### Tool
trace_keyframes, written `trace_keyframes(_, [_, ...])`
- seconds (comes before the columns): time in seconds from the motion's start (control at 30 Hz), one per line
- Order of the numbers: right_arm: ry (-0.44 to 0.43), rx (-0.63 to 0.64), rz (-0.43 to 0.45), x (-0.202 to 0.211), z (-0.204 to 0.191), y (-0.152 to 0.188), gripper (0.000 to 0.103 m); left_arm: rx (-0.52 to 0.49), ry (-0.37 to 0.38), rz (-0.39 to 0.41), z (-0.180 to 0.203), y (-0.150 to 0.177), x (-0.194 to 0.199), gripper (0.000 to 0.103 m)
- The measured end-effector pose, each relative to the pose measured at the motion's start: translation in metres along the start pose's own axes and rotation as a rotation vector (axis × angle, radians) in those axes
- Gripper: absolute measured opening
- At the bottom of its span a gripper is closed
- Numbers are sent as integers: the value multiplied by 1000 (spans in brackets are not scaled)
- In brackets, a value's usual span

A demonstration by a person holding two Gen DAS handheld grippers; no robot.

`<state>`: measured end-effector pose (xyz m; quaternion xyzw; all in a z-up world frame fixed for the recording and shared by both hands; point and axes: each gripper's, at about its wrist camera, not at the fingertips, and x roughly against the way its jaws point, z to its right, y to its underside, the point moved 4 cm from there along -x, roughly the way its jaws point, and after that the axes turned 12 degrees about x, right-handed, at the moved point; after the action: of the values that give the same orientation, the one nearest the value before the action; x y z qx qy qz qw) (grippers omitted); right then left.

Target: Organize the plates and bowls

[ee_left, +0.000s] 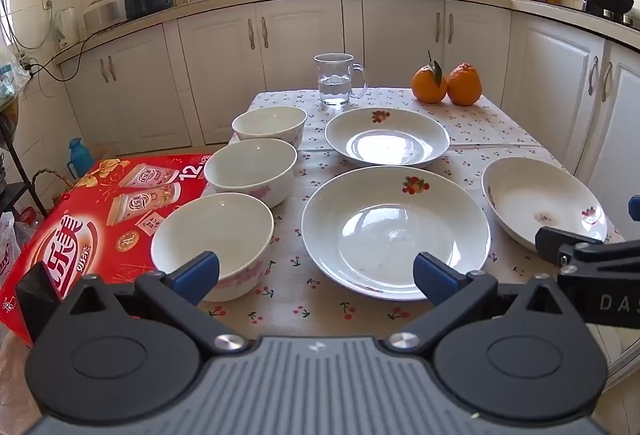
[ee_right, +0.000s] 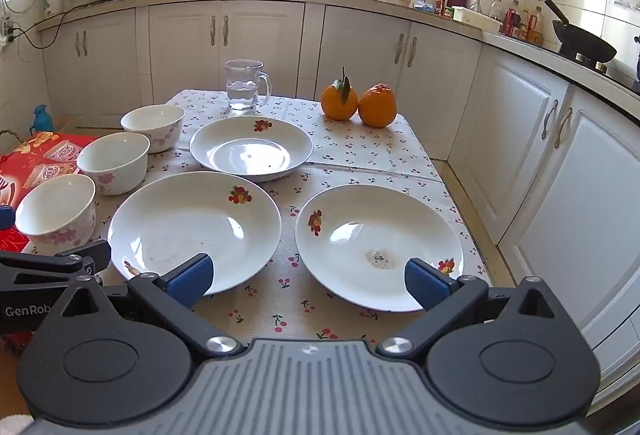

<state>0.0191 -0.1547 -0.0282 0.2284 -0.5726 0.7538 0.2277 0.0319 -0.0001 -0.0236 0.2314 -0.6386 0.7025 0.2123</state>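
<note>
Three white bowls with pink flowers stand in a row on the table's left: near [ee_left: 214, 235] [ee_right: 56, 213], middle [ee_left: 251, 169] [ee_right: 114, 161], far [ee_left: 269, 124] [ee_right: 153, 125]. Three white plates with fruit motifs lie beside them: far [ee_left: 387, 136] [ee_right: 251, 147], near middle [ee_left: 396, 231] [ee_right: 195, 229], near right [ee_left: 542, 203] [ee_right: 379, 245]. My left gripper [ee_left: 316, 273] is open and empty above the near table edge, between the near bowl and middle plate. My right gripper [ee_right: 308, 277] is open and empty, between the middle and right plates.
A glass mug of water [ee_left: 336, 79] [ee_right: 243, 85] and two oranges [ee_left: 446, 83] [ee_right: 358, 103] stand at the table's far side. A red carton [ee_left: 80, 231] sits left of the table. White cabinets [ee_right: 520, 139] run behind and along the right.
</note>
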Motion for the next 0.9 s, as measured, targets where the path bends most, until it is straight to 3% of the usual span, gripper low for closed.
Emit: trace_keyframes(0.9, [4,5,10,4,-2,-3,103,24,2,-2,-5,-3,2,102])
